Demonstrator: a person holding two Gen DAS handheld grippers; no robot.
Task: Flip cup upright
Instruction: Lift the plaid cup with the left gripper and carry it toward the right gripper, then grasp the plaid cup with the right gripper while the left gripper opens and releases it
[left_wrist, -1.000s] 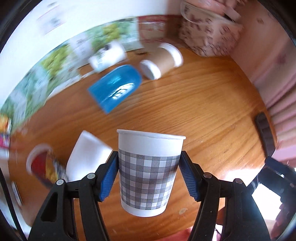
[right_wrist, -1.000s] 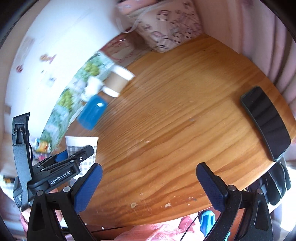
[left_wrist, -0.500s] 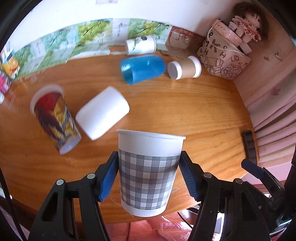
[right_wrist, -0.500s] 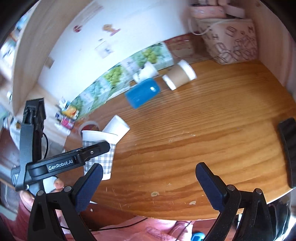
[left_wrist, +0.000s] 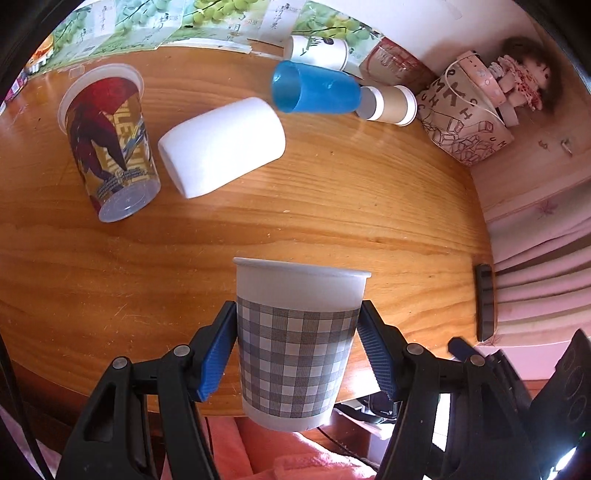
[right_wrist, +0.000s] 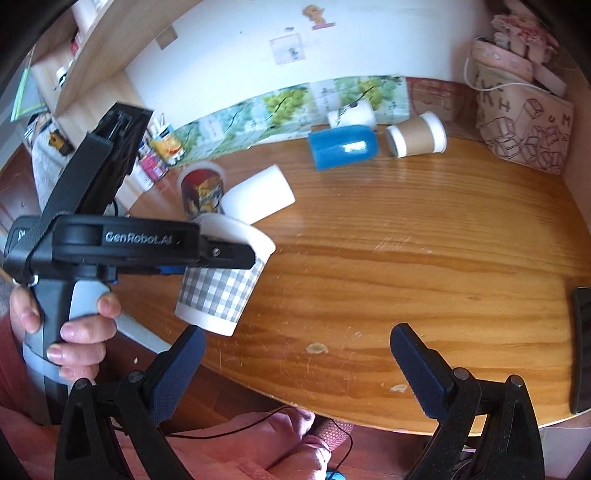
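One light, crushable checked paper cup (left_wrist: 297, 343) sits rim-up in my left gripper (left_wrist: 297, 350), pinched gently mid-wall; my right gripper (right_wrist: 295, 369) hangs open, empty.

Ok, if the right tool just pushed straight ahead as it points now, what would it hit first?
Probably nothing near: ahead of the right tool lies bare wooden table, then likely the blue cup lying far back; depth is unclear.

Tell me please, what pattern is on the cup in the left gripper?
Grey-and-white check on the cup; clearest in left wrist view.
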